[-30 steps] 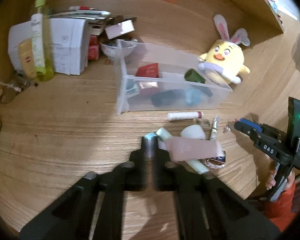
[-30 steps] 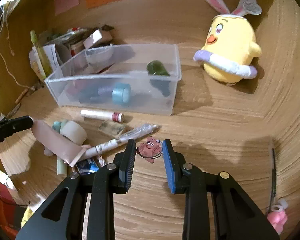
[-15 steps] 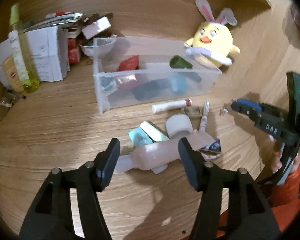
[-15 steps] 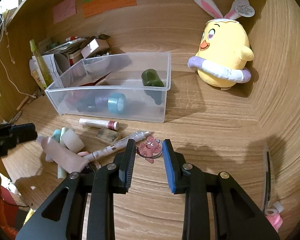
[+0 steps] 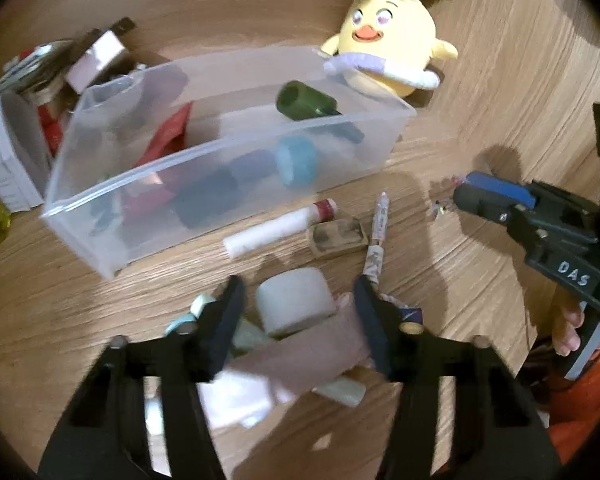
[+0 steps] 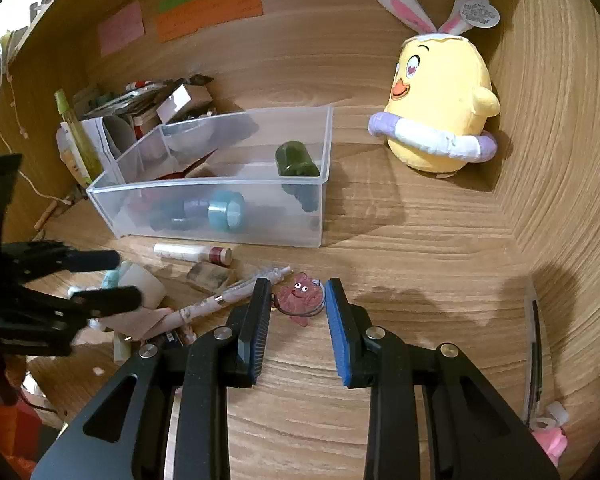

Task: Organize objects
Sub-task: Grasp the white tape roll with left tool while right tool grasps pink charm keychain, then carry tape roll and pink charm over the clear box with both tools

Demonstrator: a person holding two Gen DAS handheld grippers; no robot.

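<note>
Nearest you, your left tool (image 5: 300, 300) hangs over the loose pile on the wooden surface (image 5: 480, 100), its jaws closing around the white roll (image 5: 296, 304). The roll sits between them, but the pads do not look pressed on it yet. A pinkish strip (image 5: 316, 352) lies just under the tool, across some pale tubes.

Your right tool (image 6: 296, 312) has its jaws a little apart on either side of the small red charm (image 6: 302, 296), which lies flat on the surface. Whether the pads touch it I cannot tell; it does not look lifted.

A little further out lie a white tube with a red cap (image 5: 278, 226), a small brown box (image 5: 336, 236) and a patterned pen (image 5: 376, 240), all outside the clear bin (image 5: 112, 204). In the bin are already a teal tape roll (image 5: 298, 162), a green bottle (image 5: 304, 102) and some darker items. So I judge the job partly done: the whole pile in front is left to sort.

Behind the bin stands the yellow plush chick (image 5: 388, 44).

Only the right view shows the charm plainly, as well as the coloured notes (image 6: 208, 10) on the back wall. Only the left view shows the roll framed by your left tool.
</note>
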